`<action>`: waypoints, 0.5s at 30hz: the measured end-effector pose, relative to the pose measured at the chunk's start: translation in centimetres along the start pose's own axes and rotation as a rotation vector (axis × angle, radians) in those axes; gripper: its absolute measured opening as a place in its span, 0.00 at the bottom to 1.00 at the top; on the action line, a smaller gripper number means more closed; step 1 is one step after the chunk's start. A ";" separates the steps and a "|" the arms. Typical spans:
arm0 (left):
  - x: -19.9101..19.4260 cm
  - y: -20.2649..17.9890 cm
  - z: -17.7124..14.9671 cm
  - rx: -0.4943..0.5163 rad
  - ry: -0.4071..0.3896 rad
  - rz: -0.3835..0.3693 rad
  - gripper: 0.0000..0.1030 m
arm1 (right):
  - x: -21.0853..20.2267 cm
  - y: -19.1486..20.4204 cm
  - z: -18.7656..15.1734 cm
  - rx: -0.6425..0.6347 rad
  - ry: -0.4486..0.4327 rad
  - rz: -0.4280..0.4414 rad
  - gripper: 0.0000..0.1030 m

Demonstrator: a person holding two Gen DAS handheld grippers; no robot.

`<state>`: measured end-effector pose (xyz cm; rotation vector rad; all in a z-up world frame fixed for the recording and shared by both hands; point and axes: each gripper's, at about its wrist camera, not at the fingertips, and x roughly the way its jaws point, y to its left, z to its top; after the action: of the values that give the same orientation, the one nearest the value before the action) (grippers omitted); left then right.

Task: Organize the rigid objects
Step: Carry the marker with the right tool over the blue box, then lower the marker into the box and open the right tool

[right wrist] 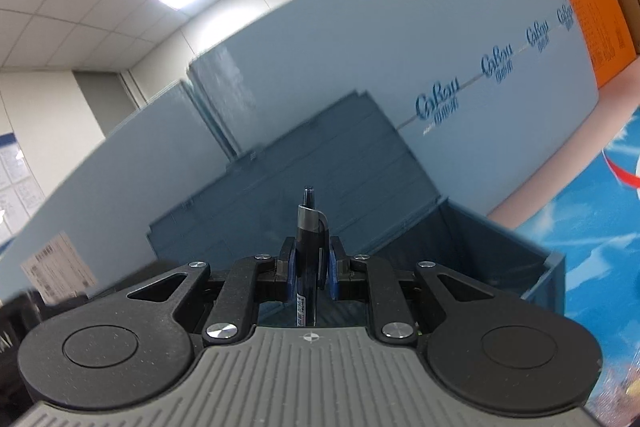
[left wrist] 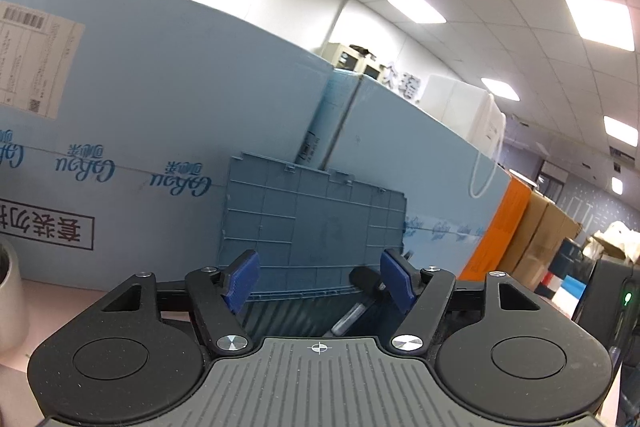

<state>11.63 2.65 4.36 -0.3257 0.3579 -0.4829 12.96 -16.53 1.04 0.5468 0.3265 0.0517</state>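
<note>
- Behind the work area, large pale blue cartons [left wrist: 160, 107] form a wall along the back of the pink desk [left wrist: 48, 291], so there is no room to reach past them.
- Blue-grey storage box [right wrist: 500, 259]: its hinged lid [left wrist: 316, 219] stands upright against the cartons; the cavity is open from above and in front. The rim is a hard edge, so approach over it, not across it.
- Left tongs [left wrist: 318, 277]: released, nothing between the pads. A second pen [left wrist: 352, 317] lies inside the box just below them.
- Right tongs [right wrist: 312, 273]: clenched on the pen [right wrist: 308, 251], which stands upright in the grip above the box.
- Handling judgement: the pen is light, stiff and smooth-barrelled, likely to pivot or slip; a mid-barrel hold looks the safest.
</note>
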 end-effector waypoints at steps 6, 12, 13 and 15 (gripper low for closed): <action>-0.1 0.2 0.0 -0.012 -0.006 0.023 0.68 | 1.0 1.0 -1.0 -0.064 0.091 -0.051 0.15; 0.2 -0.2 -0.1 0.003 0.003 0.008 0.70 | 1.3 1.6 -1.1 -0.167 0.143 -0.095 0.18; 0.2 -0.2 -0.1 0.003 0.004 0.008 0.71 | 1.3 1.7 -1.2 -0.180 0.147 -0.102 0.18; 0.2 -0.1 -0.1 0.000 0.003 0.008 0.71 | 1.3 1.8 -1.2 -0.206 0.157 -0.116 0.19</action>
<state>11.71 2.43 4.25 -0.3233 0.3622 -0.4753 13.84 -14.22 0.62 0.3194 0.4995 0.0163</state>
